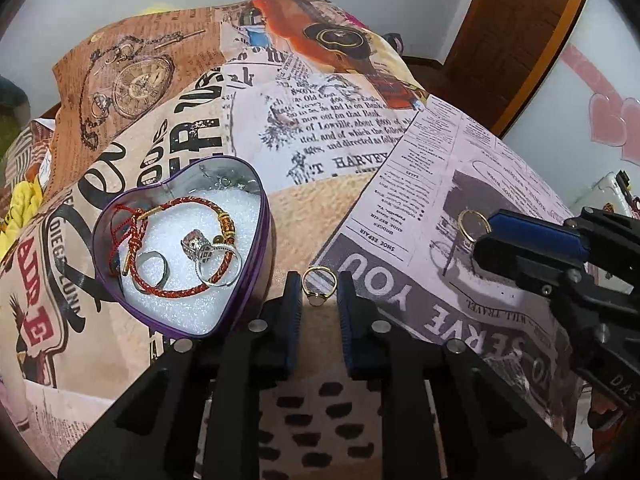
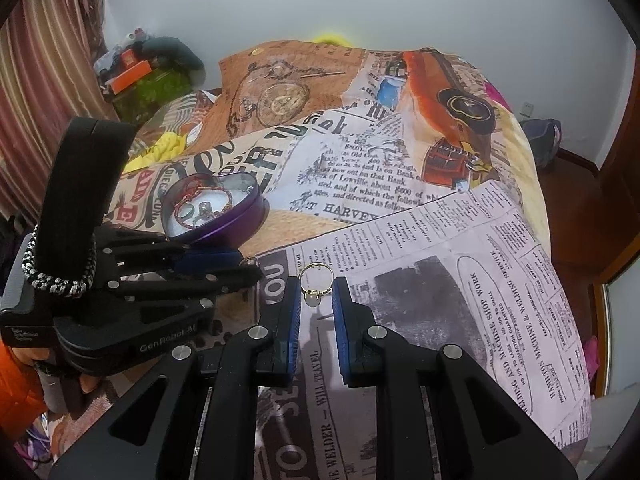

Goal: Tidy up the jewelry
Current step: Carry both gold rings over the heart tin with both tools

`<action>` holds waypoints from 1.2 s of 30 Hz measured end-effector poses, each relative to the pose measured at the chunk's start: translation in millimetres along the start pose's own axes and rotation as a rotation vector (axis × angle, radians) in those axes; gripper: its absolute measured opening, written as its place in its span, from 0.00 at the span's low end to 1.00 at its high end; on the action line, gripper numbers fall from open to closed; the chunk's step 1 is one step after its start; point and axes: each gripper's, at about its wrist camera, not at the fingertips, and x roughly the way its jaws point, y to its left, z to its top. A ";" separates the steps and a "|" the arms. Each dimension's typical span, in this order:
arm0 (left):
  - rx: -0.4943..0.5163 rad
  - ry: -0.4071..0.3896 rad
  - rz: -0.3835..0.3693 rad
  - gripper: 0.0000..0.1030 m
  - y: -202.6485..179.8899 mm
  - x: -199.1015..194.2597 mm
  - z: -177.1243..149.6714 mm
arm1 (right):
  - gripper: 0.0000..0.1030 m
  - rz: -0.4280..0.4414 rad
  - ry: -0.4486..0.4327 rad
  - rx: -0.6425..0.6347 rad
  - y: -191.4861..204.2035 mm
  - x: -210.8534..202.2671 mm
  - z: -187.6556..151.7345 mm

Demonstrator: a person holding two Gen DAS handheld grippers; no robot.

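Observation:
A purple heart-shaped tin lined with white foam lies on the printed bedspread. It holds a red braided bracelet, a plain silver ring and a silver ring with a stone. My left gripper is open, with a gold ring lying between its fingertips just right of the tin. My right gripper is open around a second gold ring on the newsprint patch. The right gripper also shows in the left wrist view beside that ring. The tin shows in the right wrist view.
The bedspread bulges up over a mound behind the tin. A wooden door frame stands at the back right. Clutter and a striped curtain lie at the left of the bed.

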 end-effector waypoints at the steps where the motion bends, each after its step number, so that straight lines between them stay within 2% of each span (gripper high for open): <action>1: 0.007 -0.005 0.008 0.16 -1.1 -0.8 -0.3 | 0.14 -0.001 0.000 -0.001 0.0 -0.2 0.2; 6: 0.020 -0.037 0.022 0.16 -2.1 -12.3 -3.9 | 0.14 -0.004 -0.002 -0.004 1.7 -1.4 1.7; 13: 0.004 -0.115 0.022 0.16 7.8 -48.5 -7.7 | 0.14 -0.005 -0.020 -0.017 12.8 -7.6 10.5; 25: -0.044 -0.243 0.044 0.16 40.8 -108.2 -13.7 | 0.14 0.020 -0.070 -0.077 54.6 -19.7 26.7; 36: -0.083 -0.262 0.064 0.16 70.2 -116.9 -25.5 | 0.14 0.051 -0.058 -0.106 81.2 -2.6 35.0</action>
